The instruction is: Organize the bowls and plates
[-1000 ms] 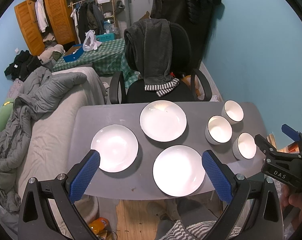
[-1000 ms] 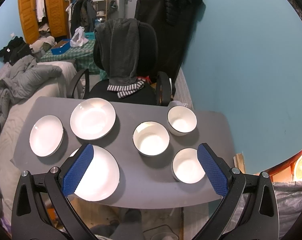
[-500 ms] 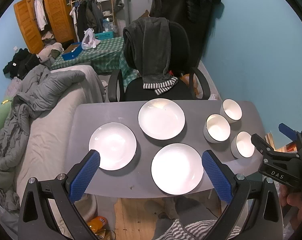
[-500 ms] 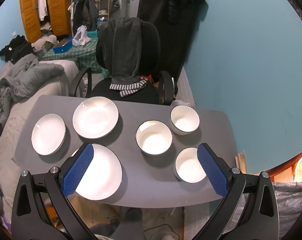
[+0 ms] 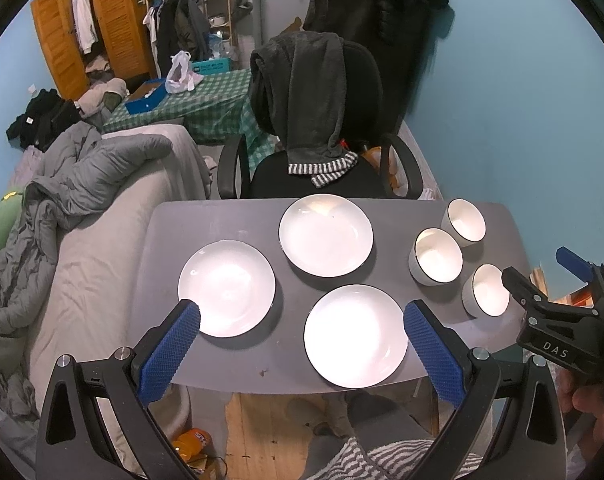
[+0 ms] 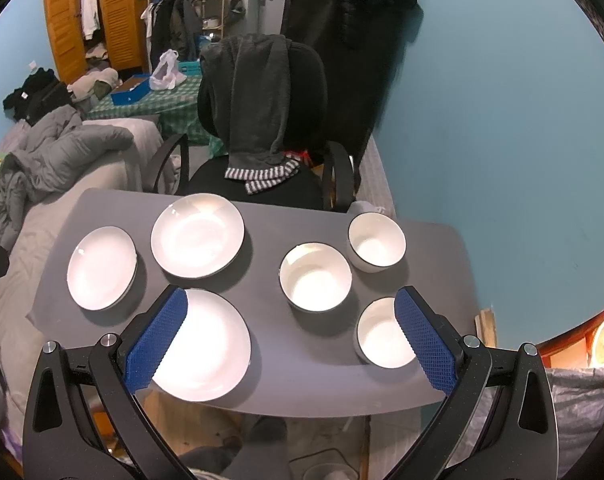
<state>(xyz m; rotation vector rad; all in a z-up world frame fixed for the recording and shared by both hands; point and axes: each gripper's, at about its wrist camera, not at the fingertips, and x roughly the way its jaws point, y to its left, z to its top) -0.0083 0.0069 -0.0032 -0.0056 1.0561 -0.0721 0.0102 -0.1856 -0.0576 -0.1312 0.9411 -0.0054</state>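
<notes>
Plates [image 5: 354, 335] and bowls [image 6: 315, 277] are spread singly on the grey table [image 6: 302, 376], plates ahead of the wide-open, empty left gripper [image 5: 302, 354], bowls ahead of the equally open, empty right gripper [image 6: 289, 338], so each is judged nearer its own group.

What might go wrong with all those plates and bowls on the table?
1. The nearest plate sits close to the table's front edge, so a clumsy nudge might tip it onto the floor.
2. The three bowls stand near each other; the right tool, wide open, might bump a neighbour while reaching for one.
3. The dishes look smooth and shiny, so they may slip when pinched.
</notes>
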